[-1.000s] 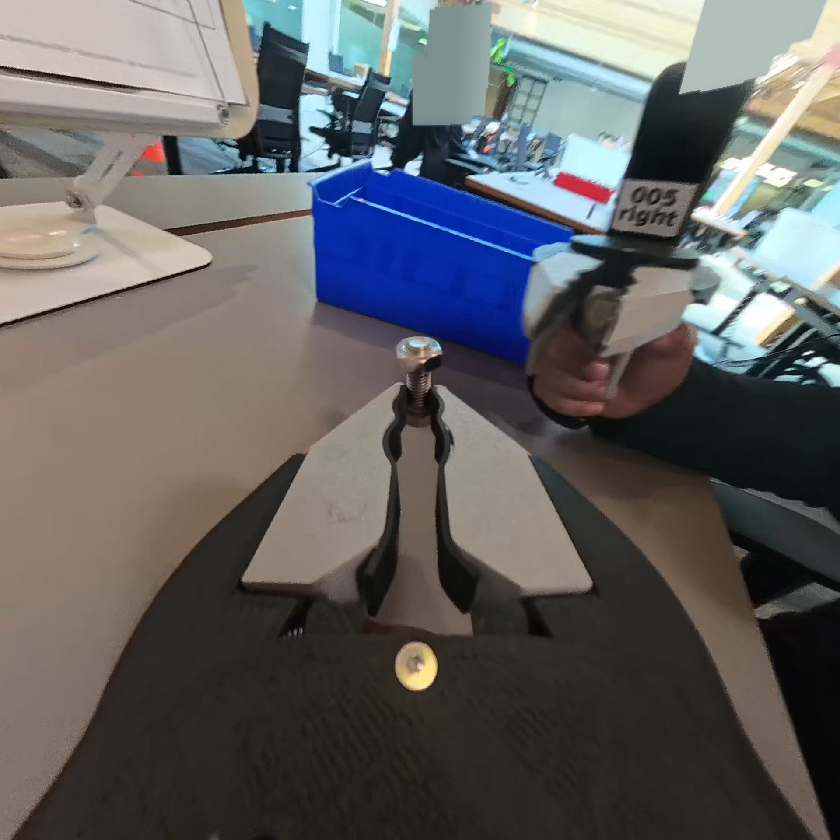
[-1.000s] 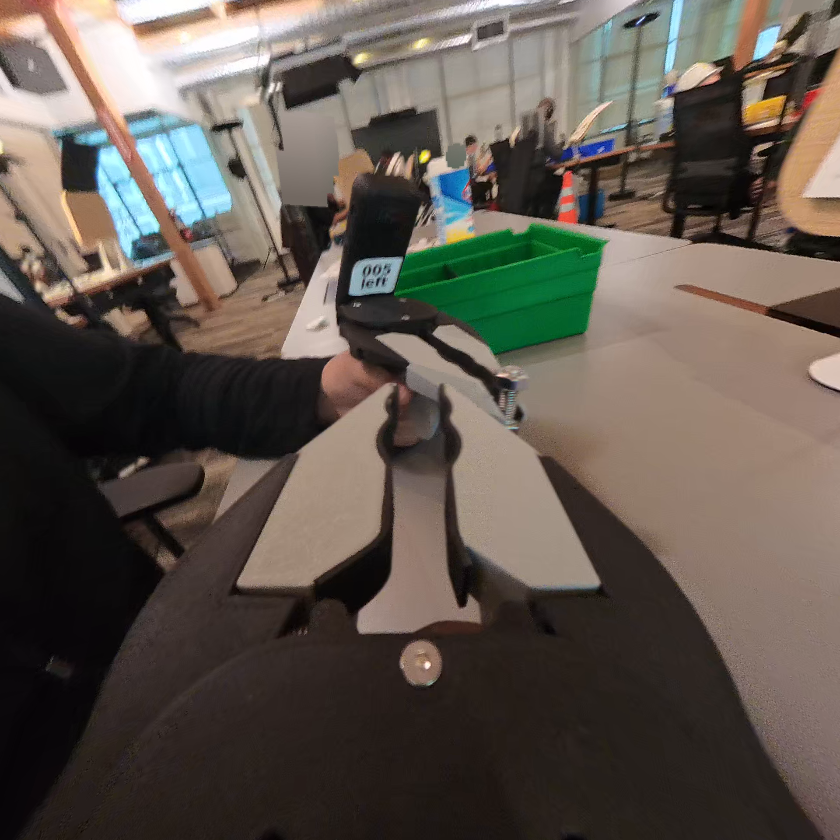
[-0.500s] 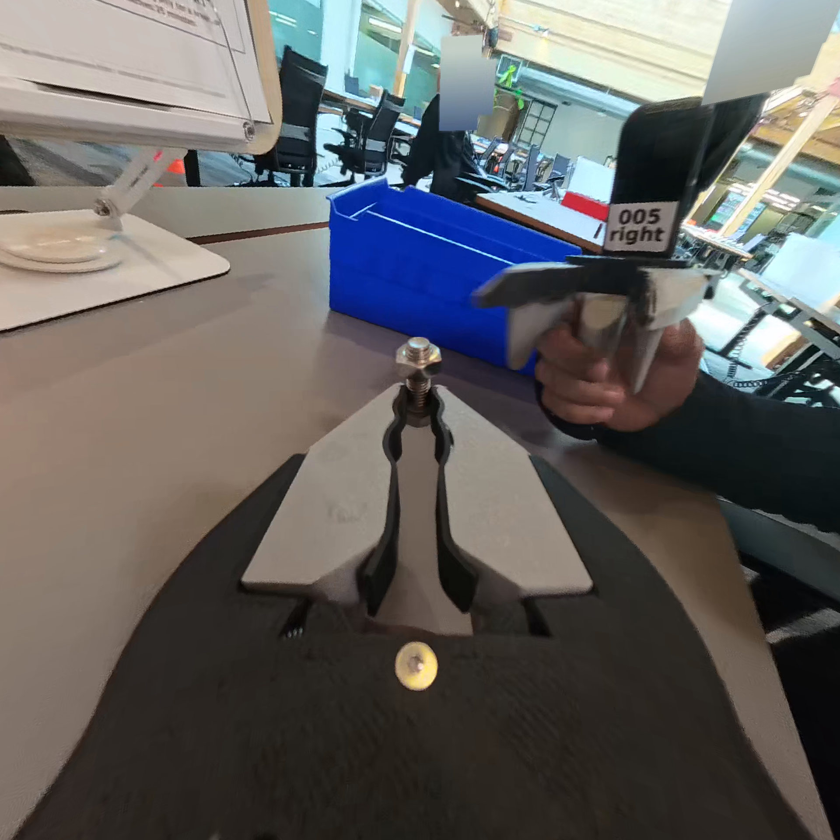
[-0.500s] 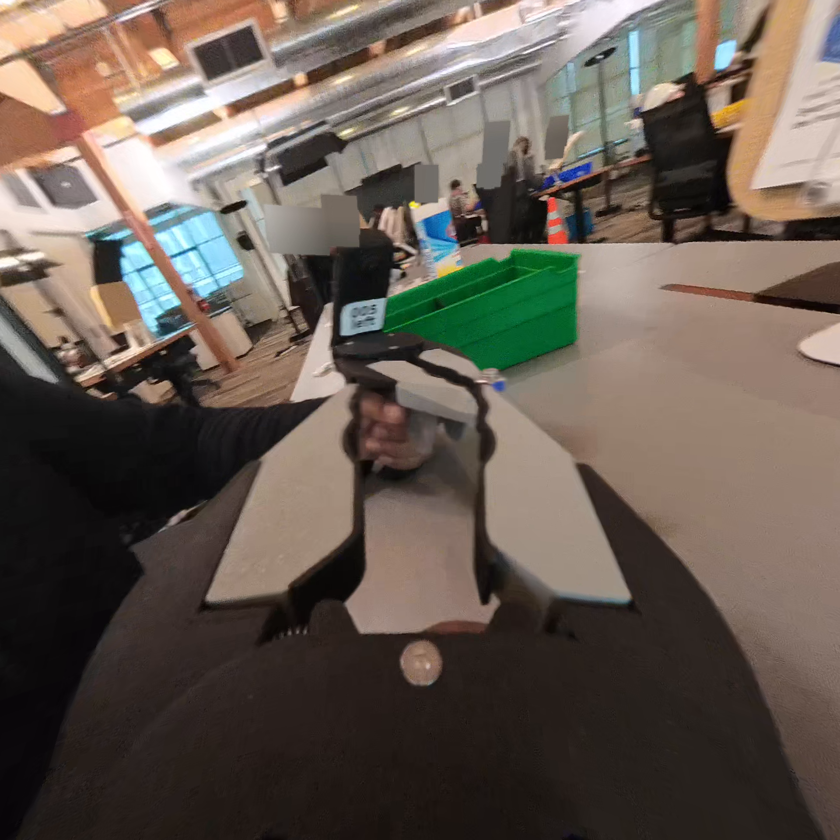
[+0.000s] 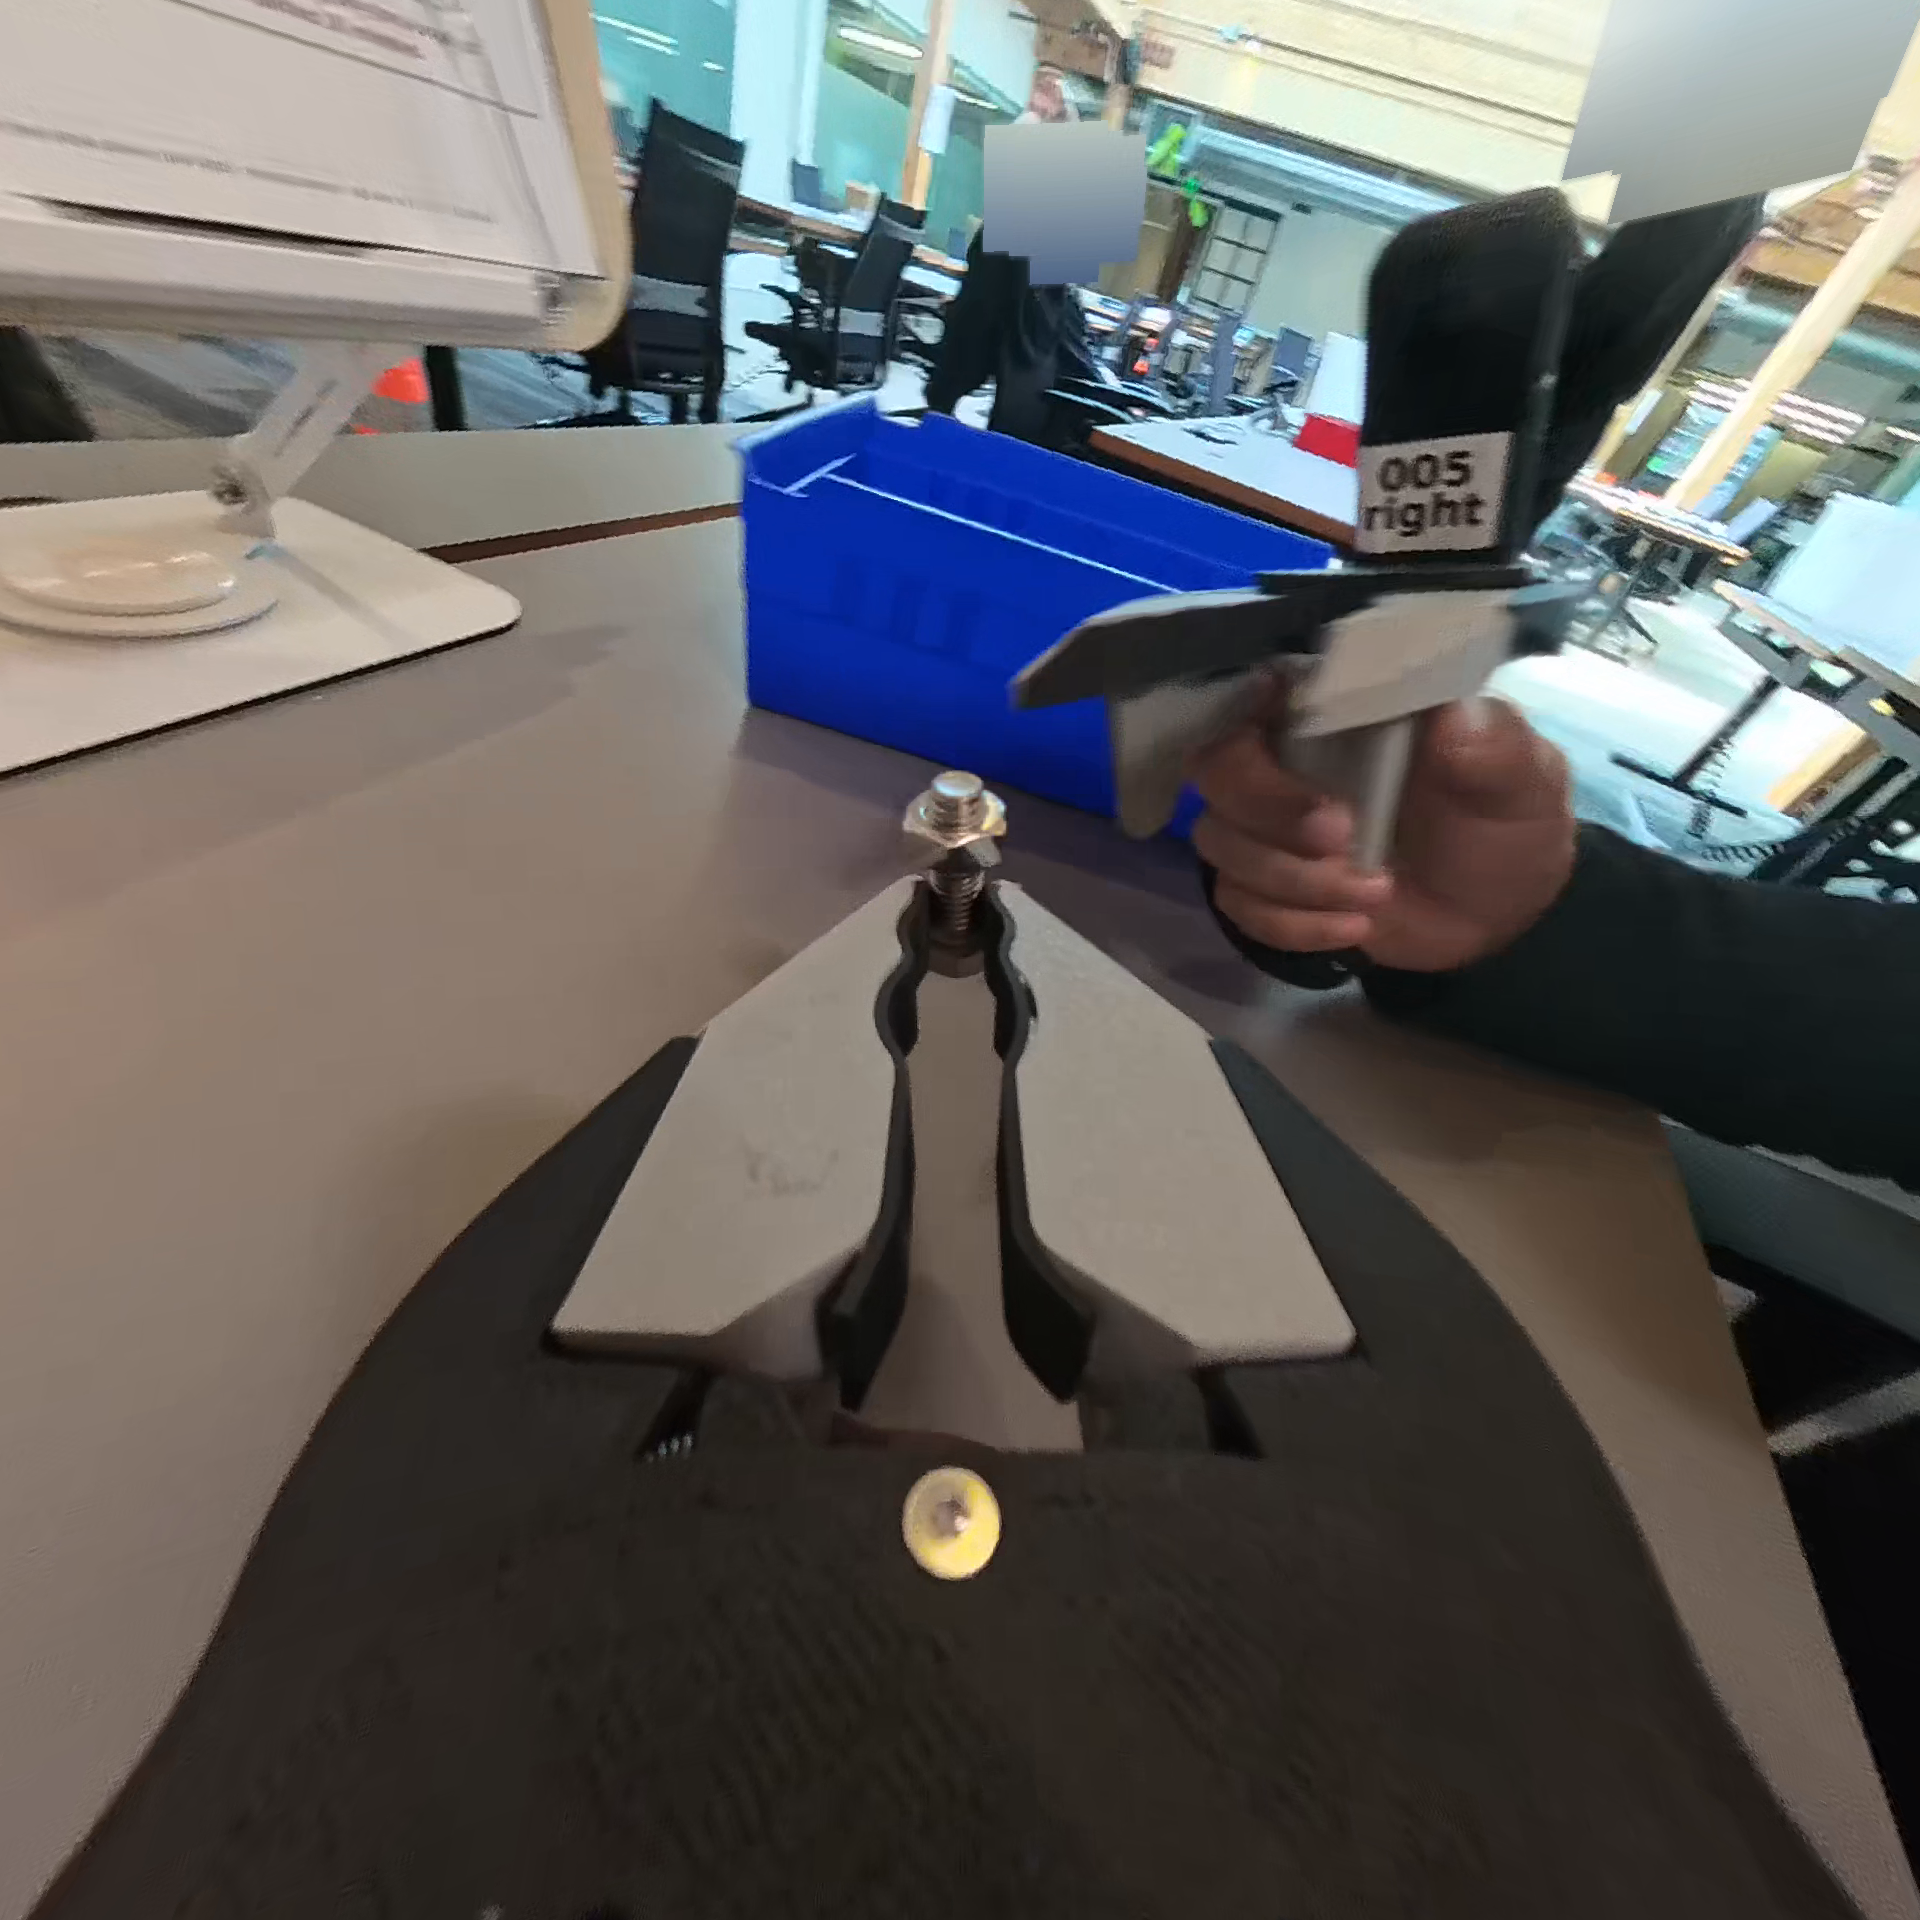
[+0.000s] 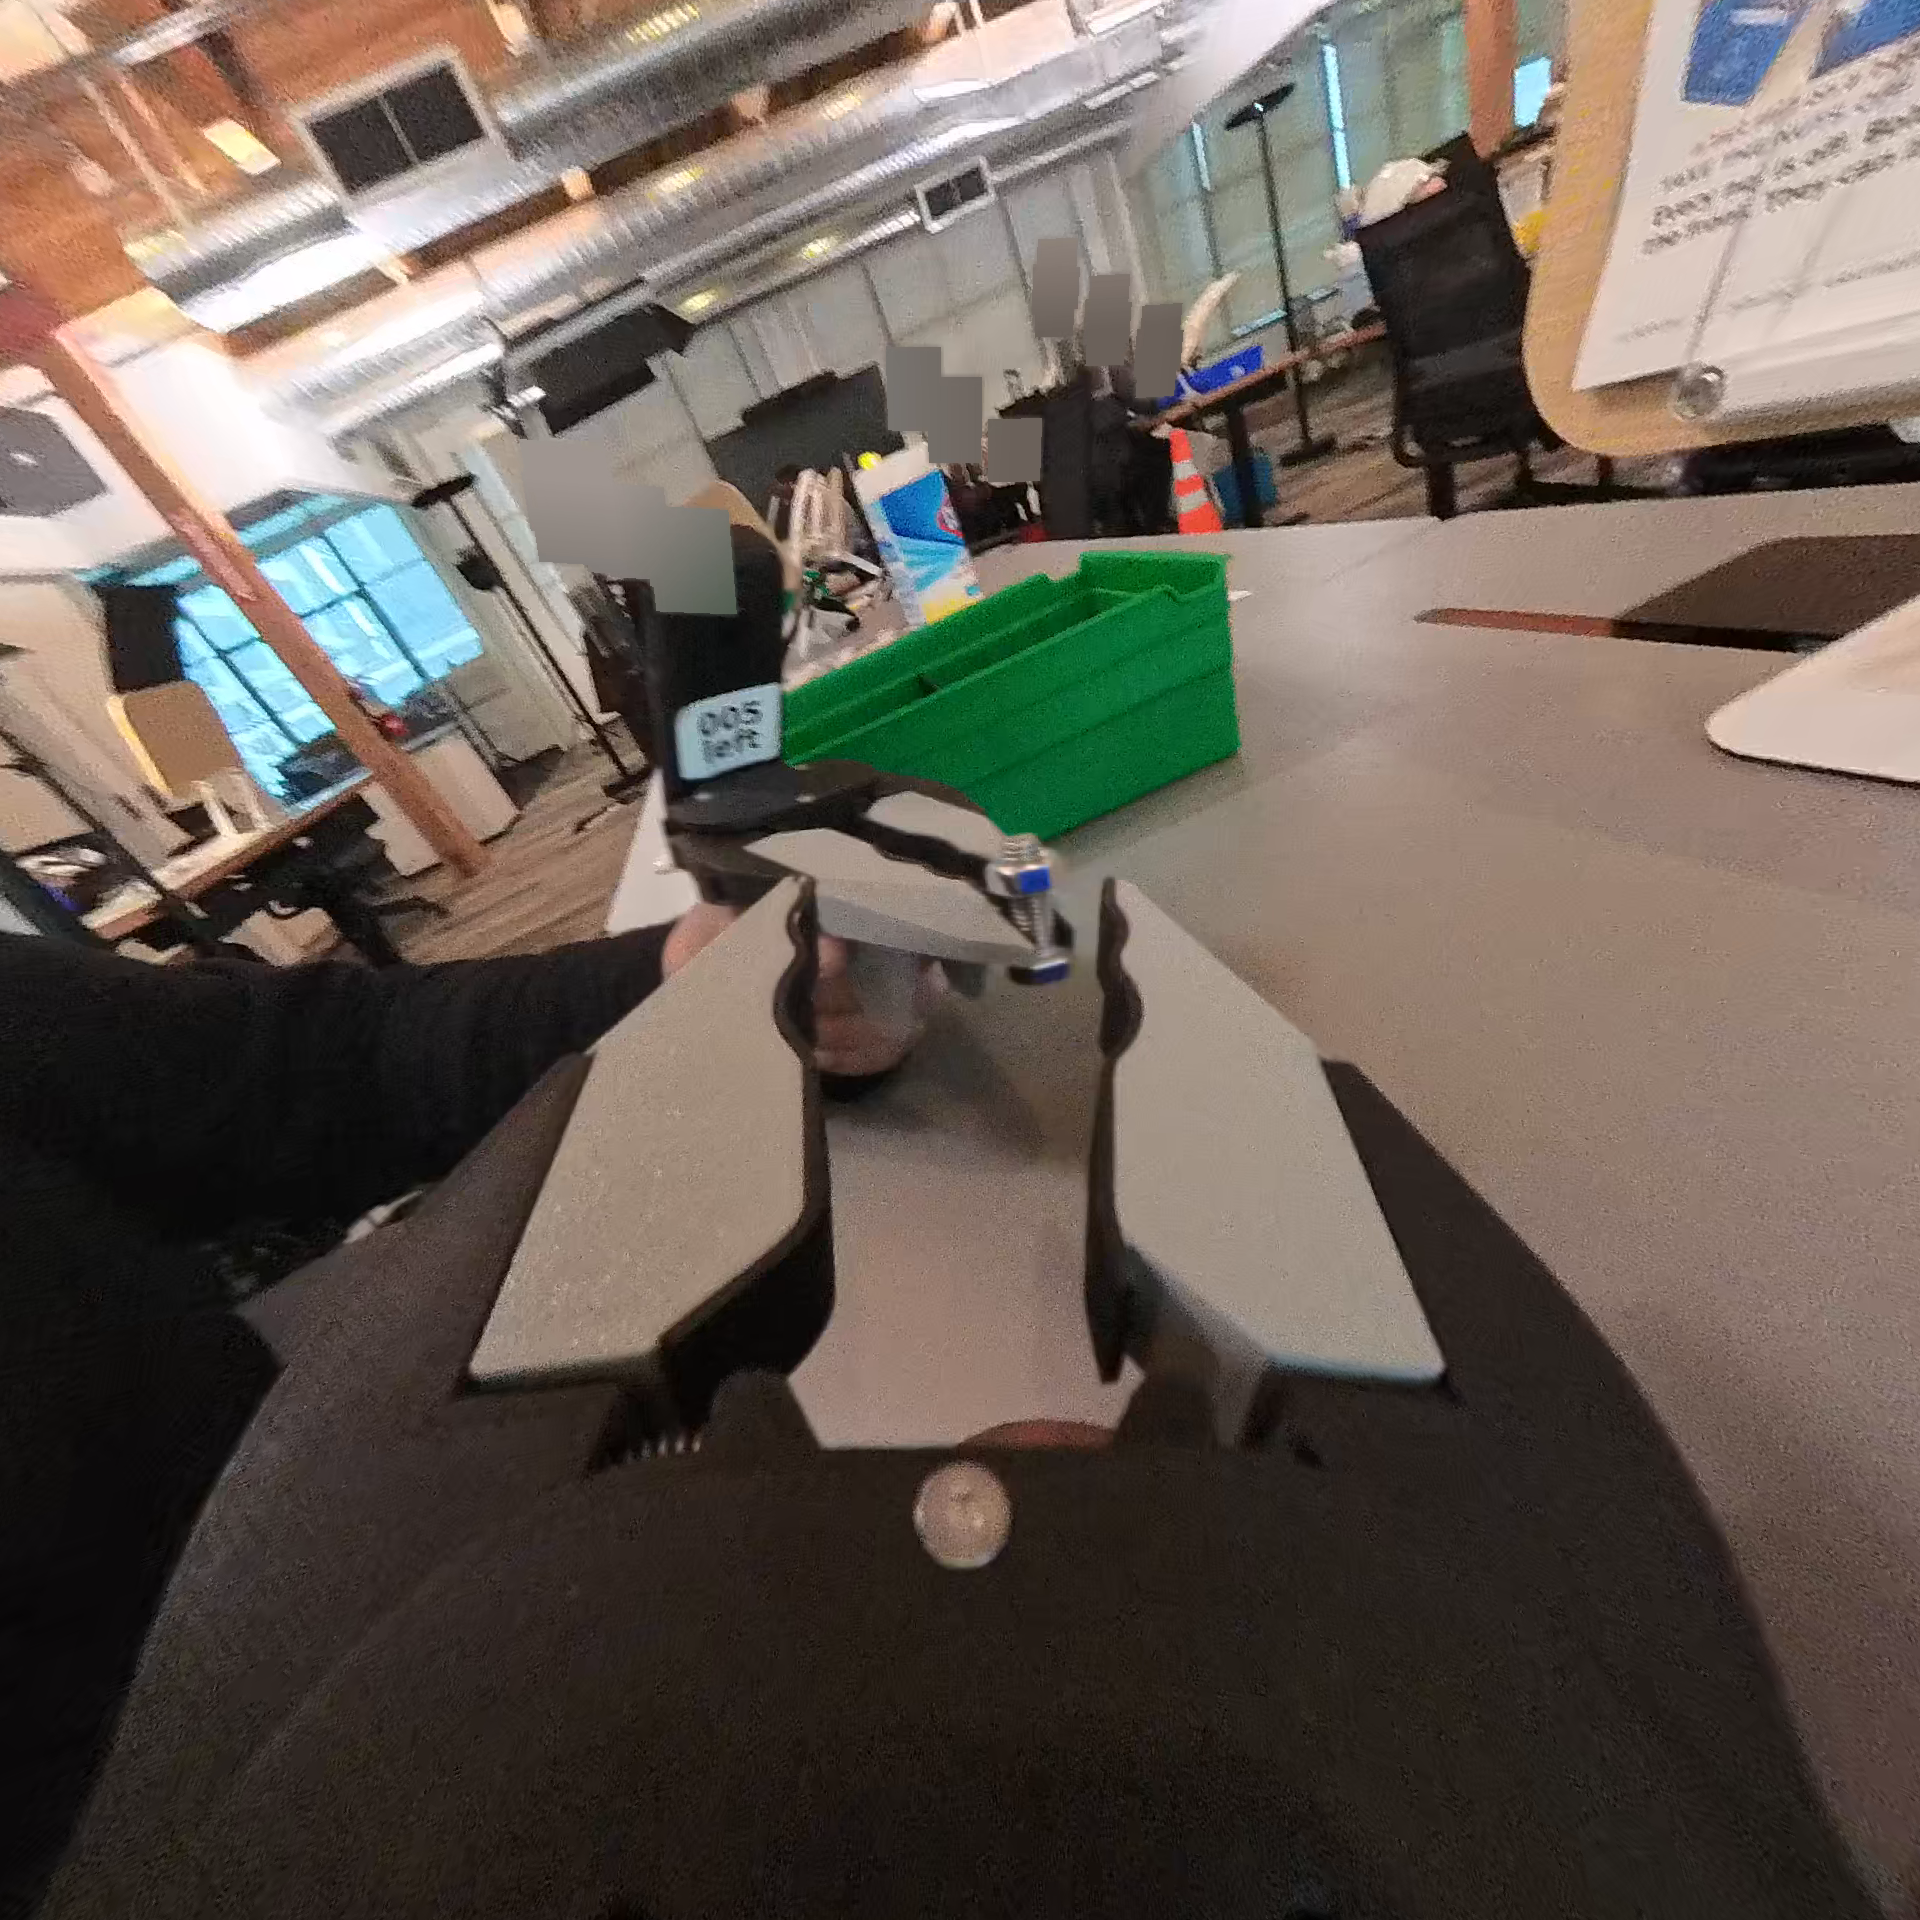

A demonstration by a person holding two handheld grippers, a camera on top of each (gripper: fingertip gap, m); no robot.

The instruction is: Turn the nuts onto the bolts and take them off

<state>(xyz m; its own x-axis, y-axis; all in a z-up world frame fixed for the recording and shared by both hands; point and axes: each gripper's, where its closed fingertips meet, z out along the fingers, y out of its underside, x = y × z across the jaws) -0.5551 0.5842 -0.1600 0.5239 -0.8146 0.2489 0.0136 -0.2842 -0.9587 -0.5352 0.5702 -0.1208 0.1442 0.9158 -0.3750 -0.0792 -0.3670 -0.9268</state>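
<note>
In the left wrist view my left gripper (image 5: 954, 928) is shut on a steel bolt (image 5: 954, 883) and holds it upright above the grey table. A silver nut (image 5: 954, 821) sits near the bolt's top end. My right gripper (image 5: 1081, 743) hovers to the right of the bolt, a short way off, held in a hand. In the right wrist view my right gripper (image 6: 951, 925) is open wide and empty. Just beyond its tips are the left gripper (image 6: 1023, 930) and the bolt (image 6: 1031, 920) with the nut (image 6: 1018, 871).
A blue bin (image 5: 935, 623) stands behind the bolt in the left wrist view. A green bin (image 6: 1049, 717) stands behind the left gripper in the right wrist view. A white document stand (image 5: 249, 613) is at the far left; its base (image 6: 1839, 717) also shows at the right. The left gripper's tips are roughly 5 centimetres from the right gripper's.
My right gripper has opened from nearly shut to wide, and its tips have turned toward the bolt. My left gripper still holds the bolt in about the same place.
</note>
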